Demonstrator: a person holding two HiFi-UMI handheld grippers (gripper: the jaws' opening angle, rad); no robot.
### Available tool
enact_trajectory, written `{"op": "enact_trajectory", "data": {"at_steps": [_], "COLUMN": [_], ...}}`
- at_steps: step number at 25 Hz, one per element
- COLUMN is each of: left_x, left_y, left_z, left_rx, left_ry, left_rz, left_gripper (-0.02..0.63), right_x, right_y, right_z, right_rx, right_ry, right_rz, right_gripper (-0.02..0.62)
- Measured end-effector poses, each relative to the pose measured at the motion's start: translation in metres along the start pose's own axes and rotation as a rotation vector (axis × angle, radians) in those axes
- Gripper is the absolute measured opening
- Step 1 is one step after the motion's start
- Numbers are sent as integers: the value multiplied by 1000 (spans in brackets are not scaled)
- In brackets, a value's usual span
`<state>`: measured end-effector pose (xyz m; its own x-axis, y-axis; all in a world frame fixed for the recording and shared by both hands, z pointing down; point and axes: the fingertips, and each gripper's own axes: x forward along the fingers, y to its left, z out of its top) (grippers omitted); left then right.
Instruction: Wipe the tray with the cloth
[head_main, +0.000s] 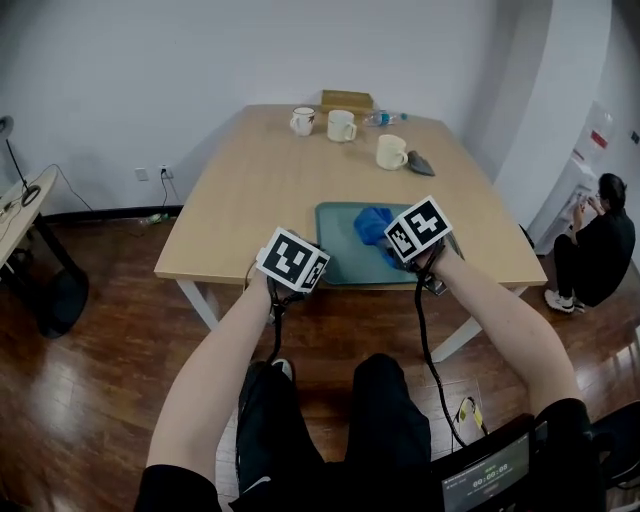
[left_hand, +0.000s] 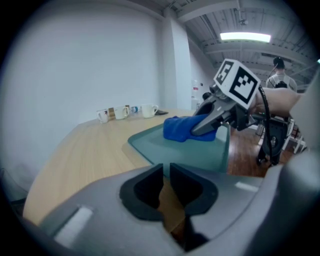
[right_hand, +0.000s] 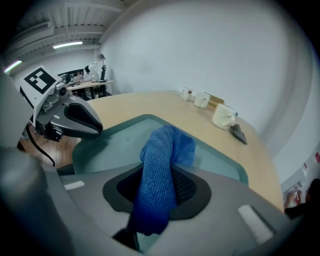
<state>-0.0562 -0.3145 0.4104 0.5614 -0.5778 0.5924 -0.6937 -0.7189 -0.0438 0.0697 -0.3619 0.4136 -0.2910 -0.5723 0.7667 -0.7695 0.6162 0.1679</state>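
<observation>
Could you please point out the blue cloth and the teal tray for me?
Blue terry cloth (right_hand: 159, 165): right gripper view, on the ribbed strip in the foreground.
Teal plastic tray (head_main: 338, 238): head view, on bare floor near its left rim.

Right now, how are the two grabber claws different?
The left gripper is shut on nothing; the right gripper clamps the blue cloth. The left gripper is off the tray, at the table's near edge; the right gripper is over the tray, cloth on it. Both are hand-held, and each carries a black-and-white marker cube.
</observation>
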Motion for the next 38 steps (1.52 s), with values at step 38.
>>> {"op": "enact_trajectory", "data": {"at_steps": [38], "left_x": [-2], "left_y": [2], "left_z": [-1], "left_rx": [-43], "left_ry": [21], "left_rz": [-49], "left_gripper": [48], "right_x": [-39], "right_y": [-51], "right_z": [-64], "right_rx": [10], "right_ry": [32], "right_rz": [-47], "right_gripper": [114]}}
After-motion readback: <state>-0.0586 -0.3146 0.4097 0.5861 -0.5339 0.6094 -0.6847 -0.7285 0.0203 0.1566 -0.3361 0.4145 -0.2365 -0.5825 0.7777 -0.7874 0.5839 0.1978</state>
